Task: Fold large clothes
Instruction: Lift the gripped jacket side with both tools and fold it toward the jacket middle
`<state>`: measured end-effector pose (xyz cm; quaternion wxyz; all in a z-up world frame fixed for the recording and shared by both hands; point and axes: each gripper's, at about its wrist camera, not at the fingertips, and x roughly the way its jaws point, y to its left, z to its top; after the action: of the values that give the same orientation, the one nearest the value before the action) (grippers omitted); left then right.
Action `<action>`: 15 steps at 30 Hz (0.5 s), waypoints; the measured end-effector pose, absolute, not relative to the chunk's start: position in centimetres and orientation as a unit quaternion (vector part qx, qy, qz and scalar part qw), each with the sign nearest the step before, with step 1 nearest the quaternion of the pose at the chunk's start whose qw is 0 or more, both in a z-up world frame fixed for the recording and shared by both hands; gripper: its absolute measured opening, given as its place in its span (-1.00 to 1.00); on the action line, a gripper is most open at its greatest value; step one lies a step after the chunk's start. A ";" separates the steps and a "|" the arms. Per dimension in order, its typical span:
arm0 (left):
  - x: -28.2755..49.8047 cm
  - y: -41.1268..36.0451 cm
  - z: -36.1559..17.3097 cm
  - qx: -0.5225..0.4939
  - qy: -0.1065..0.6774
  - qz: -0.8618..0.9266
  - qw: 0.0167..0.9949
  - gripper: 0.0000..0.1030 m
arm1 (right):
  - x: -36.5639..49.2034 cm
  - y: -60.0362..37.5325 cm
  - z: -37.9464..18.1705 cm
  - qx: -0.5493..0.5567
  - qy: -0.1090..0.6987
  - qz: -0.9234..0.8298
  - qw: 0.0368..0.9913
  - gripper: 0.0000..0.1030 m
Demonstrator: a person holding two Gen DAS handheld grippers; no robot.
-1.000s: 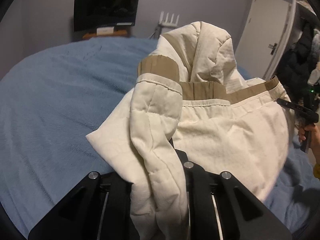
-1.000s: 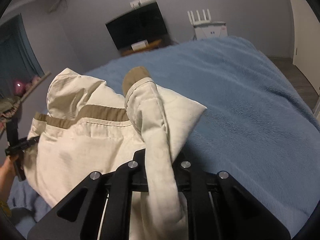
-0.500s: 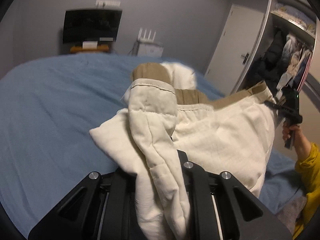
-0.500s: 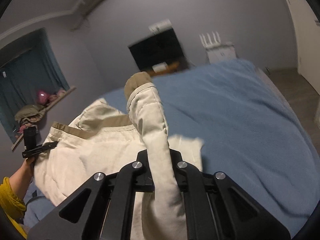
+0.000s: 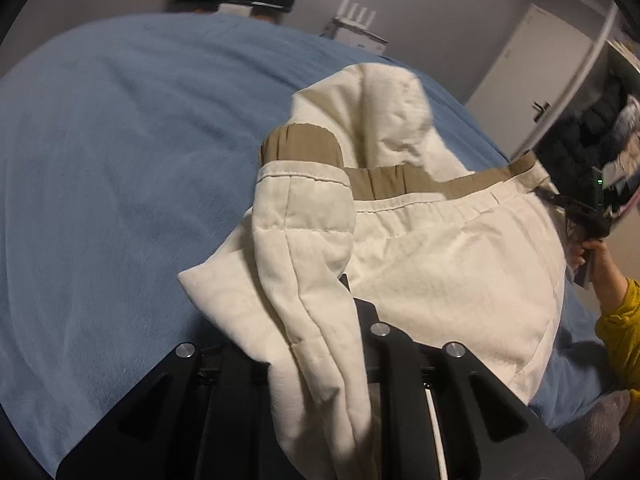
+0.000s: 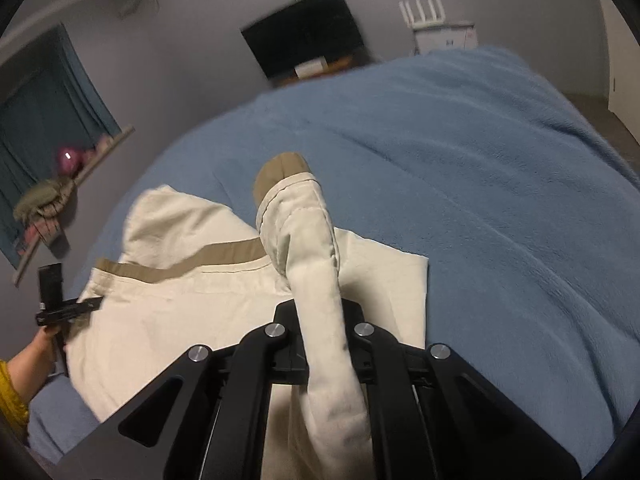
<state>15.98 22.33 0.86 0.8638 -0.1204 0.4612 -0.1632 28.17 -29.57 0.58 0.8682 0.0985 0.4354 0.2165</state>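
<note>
Cream quilted jacket: lies half raised over the blue bed cover, tan bands at cuff and hem; hood end bunched toward the far side.
Left gripper: jaws nearly closed, clamped on one cream sleeve; the jaws have just been opening a little, with the fabric between them and gripped. Tan cuff points away from the camera.
Right gripper: jaws closed tight on the other sleeve, which runs up between the fingers and ends in a tan cuff.
Jacket body, right view: spread to the left of the held sleeve, a flat corner resting on the cover.
Person: right hand with mustard-yellow sleeve at the right edge of the left view; left hand at the lower left of the right view.
Room: dark screen on a grey wall, white router beside it, white door, hanging clothes at the right; both views slightly blurred.
</note>
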 end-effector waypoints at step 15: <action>16.3 22.2 0.0 -0.136 0.484 -0.164 0.849 -0.60 | 30.1 -29.0 -3.9 0.047 0.470 0.204 0.858 -0.34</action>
<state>16.35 22.18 -0.04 0.8490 -0.1357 0.4835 -0.1642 30.06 -29.05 -3.89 0.8576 0.0470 0.4697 0.2042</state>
